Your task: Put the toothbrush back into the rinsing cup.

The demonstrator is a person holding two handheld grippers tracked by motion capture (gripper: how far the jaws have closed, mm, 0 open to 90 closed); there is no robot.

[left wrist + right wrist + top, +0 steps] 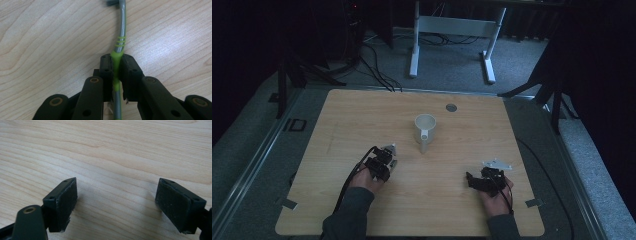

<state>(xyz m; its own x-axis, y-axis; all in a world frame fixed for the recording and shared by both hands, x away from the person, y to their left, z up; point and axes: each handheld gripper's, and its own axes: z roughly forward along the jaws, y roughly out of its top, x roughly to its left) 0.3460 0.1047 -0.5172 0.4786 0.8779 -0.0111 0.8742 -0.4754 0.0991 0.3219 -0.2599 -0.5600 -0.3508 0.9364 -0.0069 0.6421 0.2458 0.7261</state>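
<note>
We see the wooden counter (362,115) whole from the high view, with carpeted floor and a white frame stand (452,37) beyond its far edge. Both gripper views give us just its grain up close.

Near the counter's middle stands a white mug (425,131), upright, its handle turned toward the person. A small grey disc (451,107) lies past it, closer to the far edge.

The left gripper (384,162) sits low over the counter, near the mug and on its left, in the person's left hand (362,181). The right gripper (484,181) rests well apart from it, toward the near right corner.

From above we cannot make out what the left gripper has. Its own view settles that: the fingers (106,67) are pinching a toothbrush (121,32) by its green grip, and the grey neck runs away from them along the counter, its head cut off at the picture's top edge.

The right gripper view shows its fingers (63,201) spread wide, bare wood between them.
</note>
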